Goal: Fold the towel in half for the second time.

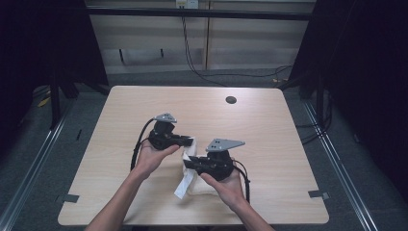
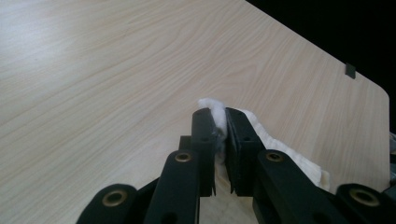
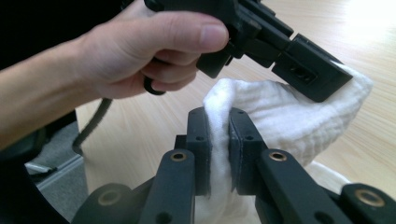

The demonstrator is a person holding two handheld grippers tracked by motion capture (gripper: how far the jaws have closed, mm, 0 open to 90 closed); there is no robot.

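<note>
Clamping a white, soft woven cotton cloth from two sides, both hand-held grippers are engaged above the pale wood-grain table. The left gripper has its two black jaws drawn close together, with a puffed edge of the cloth pinched between the tips and rising slightly above them; the rest of the fabric trails away to the right of those jaws onto the table surface. The right gripper likewise grips a fold of the same cloth, which stands upright between its jaws and bulges out above them. Just beyond the right gripper's tips, the person's left hand holds the other tool. In the high view, the cloth hangs between the two grippers, its lower end lying on the table.
</note>
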